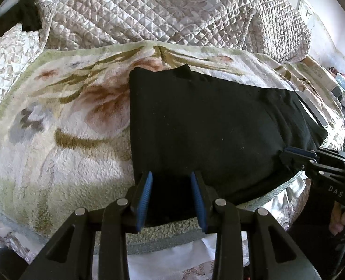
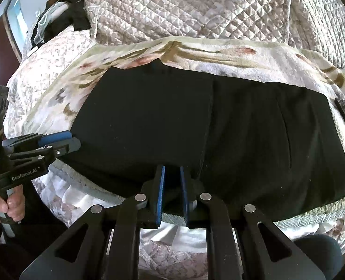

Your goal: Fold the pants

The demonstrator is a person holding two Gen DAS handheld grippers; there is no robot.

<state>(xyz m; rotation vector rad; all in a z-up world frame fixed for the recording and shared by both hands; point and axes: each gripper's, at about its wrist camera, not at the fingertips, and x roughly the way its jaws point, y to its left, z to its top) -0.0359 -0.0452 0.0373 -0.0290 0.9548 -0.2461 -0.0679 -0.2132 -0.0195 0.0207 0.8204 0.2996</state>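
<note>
Black pants (image 1: 207, 126) lie folded on a floral fleece blanket (image 1: 55, 121); the right wrist view shows them (image 2: 254, 135) with one layer folded over the left half. My left gripper (image 1: 171, 177) is at the pants' near left edge, jaws parted, with black cloth between the blue pads (image 1: 146, 191). It also shows in the right wrist view (image 2: 62, 140). My right gripper (image 2: 172, 172) is at the near edge, jaws narrowly parted with cloth between them. It also shows in the left wrist view (image 1: 291, 154) at the pants' right corner.
A quilted bedspread (image 1: 149, 9) is bunched behind the blanket. Dark clothes (image 2: 62, 11) lie at the far left of the bed. The blanket's near hem (image 2: 312, 217) hangs at the bed edge. A hand (image 2: 6, 205) holds the left gripper's handle.
</note>
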